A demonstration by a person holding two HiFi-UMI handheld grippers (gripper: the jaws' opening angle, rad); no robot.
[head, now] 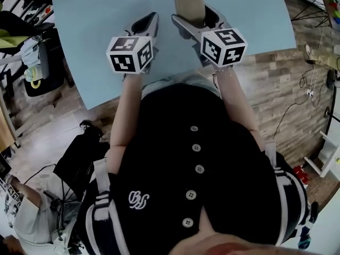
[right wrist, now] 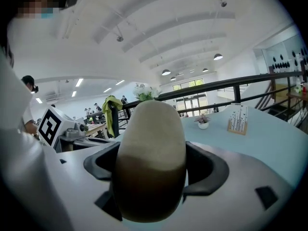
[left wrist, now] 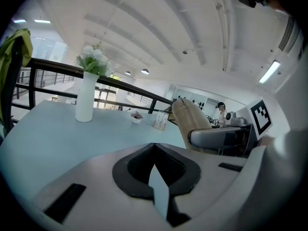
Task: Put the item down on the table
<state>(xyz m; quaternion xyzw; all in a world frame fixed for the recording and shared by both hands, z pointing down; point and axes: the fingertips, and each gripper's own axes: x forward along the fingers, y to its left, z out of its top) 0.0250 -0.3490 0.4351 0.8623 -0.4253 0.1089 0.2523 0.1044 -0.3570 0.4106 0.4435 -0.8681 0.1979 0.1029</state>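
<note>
A tan oval item, like a potato [head: 189, 5] [right wrist: 150, 158], stands upright between the jaws of my right gripper [head: 194, 20] [right wrist: 150, 177], which is shut on it above the light blue table [head: 95, 31]. The same item [left wrist: 188, 121] shows at the right of the left gripper view, held by the other gripper. My left gripper [head: 149, 23] [left wrist: 155, 174] hovers beside it over the table's near part, its jaws together with nothing between them.
Far across the table stand a white vase with flowers [left wrist: 85, 95], a small potted plant [left wrist: 136, 117] and a wooden holder [left wrist: 160, 121]. The table's near edge [head: 175, 70] runs close to the person's body. A black railing [left wrist: 120, 88] lies beyond the table.
</note>
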